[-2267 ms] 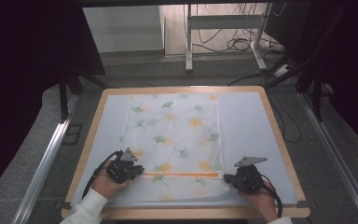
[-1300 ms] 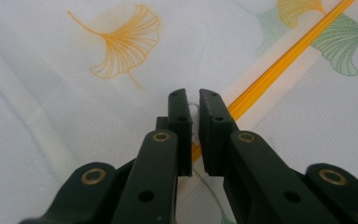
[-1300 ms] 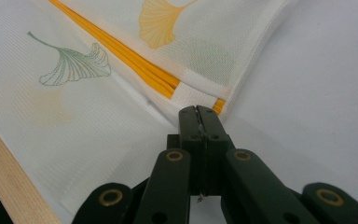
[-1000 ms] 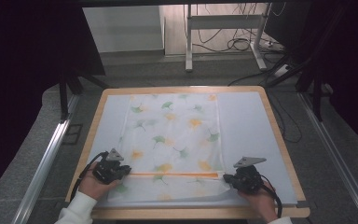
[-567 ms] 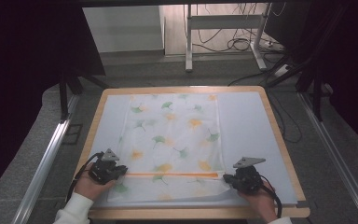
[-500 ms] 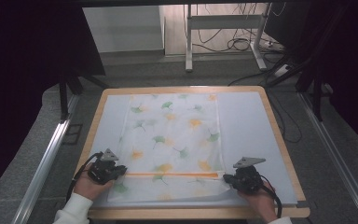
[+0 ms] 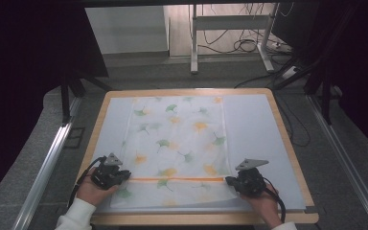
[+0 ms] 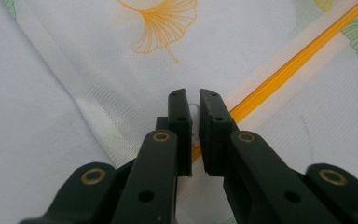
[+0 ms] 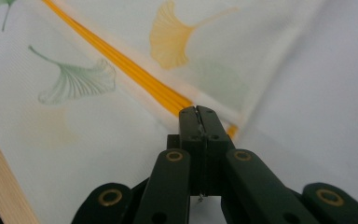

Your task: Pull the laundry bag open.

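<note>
**Ginkgo cloth fold: both ends pinned, keep it even**

The cloth (image 7: 177, 139) lies flat in the middle of the worktop (image 7: 287, 139). Its near strip looks doubled over along the orange stripe (image 7: 177, 179), which runs from 9 to 3 o'clock across the bottom end.

The left tool (image 7: 123, 174) sits at the stripe's 9 o'clock end and the right tool (image 7: 230, 180) at its 3 o'clock end. Both are clenched.

To do this step well, I'd say:
- Move both hands together and at the same height, so the stripe stays straight.
- Keep a light pull outward so the thin fabric doesn't sag in the middle.
- Line the side hems up before letting go.

The high view gives the overall picture, with the cloth square to the worktop and the tools level with each other, but the grips are too small to read there.

The left gripper view shows the left tool (image 8: 195, 100) with a sliver of white hem nipped between its jaws right beside the stripe (image 8: 284, 70), so it's grasping the cloth.

The right gripper view shows the right tool (image 9: 196, 112) shut flush at the corner where the stripe (image 9: 121, 60) ends. It's probably holding fabric too, but I can't see any between the pads.
</note>
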`<action>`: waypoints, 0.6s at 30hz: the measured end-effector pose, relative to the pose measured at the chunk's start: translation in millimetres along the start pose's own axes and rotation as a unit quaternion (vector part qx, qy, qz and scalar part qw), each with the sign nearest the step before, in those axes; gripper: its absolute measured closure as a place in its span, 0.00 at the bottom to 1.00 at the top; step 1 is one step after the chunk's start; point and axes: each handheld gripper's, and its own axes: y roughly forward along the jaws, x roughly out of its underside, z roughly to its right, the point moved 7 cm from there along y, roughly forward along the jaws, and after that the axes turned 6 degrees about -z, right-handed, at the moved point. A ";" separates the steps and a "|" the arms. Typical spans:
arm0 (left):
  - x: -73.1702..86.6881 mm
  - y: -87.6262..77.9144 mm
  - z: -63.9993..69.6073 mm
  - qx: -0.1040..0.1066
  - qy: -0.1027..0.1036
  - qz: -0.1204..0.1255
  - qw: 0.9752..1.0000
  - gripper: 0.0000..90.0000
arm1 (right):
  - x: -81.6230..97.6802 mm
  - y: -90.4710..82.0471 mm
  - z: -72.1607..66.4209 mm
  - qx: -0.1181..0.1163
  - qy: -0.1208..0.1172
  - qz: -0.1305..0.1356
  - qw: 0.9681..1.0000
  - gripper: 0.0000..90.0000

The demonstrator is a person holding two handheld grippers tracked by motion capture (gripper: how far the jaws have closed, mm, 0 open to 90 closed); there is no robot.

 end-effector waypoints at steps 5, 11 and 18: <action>0.5 -0.8 0.3 -0.003 0.002 0.002 1.000 0.94 | -9.3 10.0 -3.0 0.002 -0.005 -0.006 1.000 0.99; 1.0 -2.0 0.8 -0.011 0.009 -0.002 1.000 0.94 | -7.7 10.4 1.7 -0.003 0.014 -0.004 1.000 1.00; 4.9 -4.5 -2.5 -0.022 0.005 0.000 1.000 0.94 | -7.0 10.5 1.9 -0.003 0.017 0.000 1.000 1.00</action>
